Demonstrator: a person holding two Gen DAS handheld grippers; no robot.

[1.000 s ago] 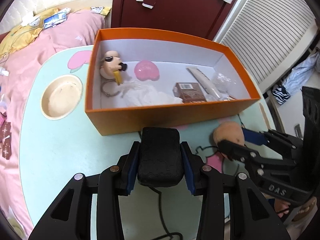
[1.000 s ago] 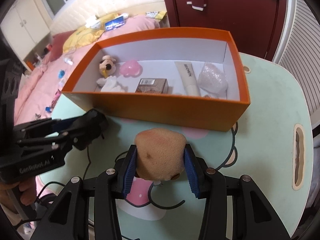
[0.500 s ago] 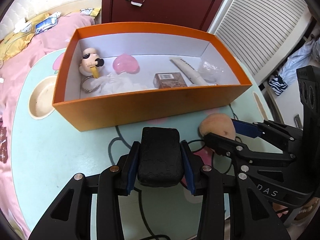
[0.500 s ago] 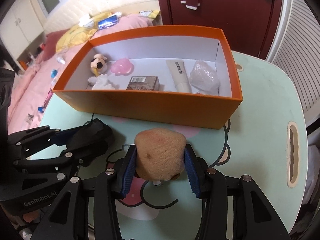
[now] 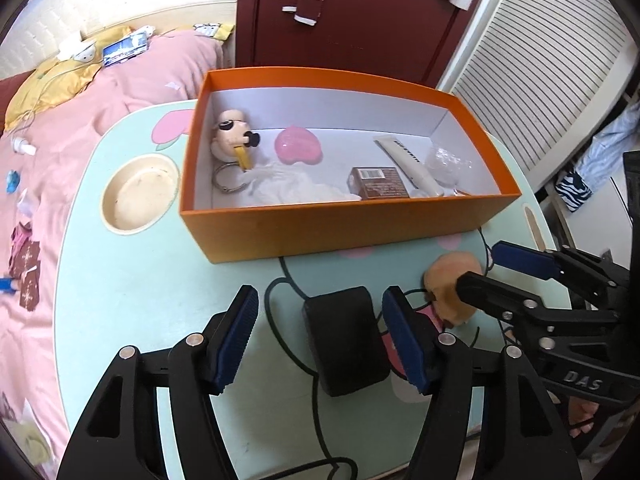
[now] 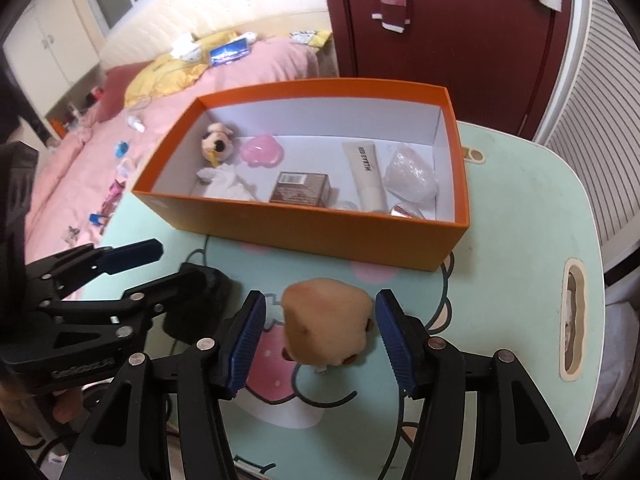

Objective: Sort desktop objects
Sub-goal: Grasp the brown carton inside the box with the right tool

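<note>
Both views are evenly lit by soft, bright daylight. Only faint shadows are cast on the table [image 5: 132,280]. Strong fisheye bending and dark vignetted corners are noted. Slight blur is seen toward the edges of the right view; the centres are rendered sharp.

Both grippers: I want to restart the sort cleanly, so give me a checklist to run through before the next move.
1. left gripper open: ok, both pads stand clear of the black adapter.
2. right gripper open: ok, gaps show on both sides of the tan plush toy.
3. Both items resting on the table, outside the orange box: ok.
4. Free floor space in the box: ok, bare patch between the pink heart and the cream tube.
5. Adapter's cable clear of the grippers: cannot tell, it runs under the left gripper.
</note>
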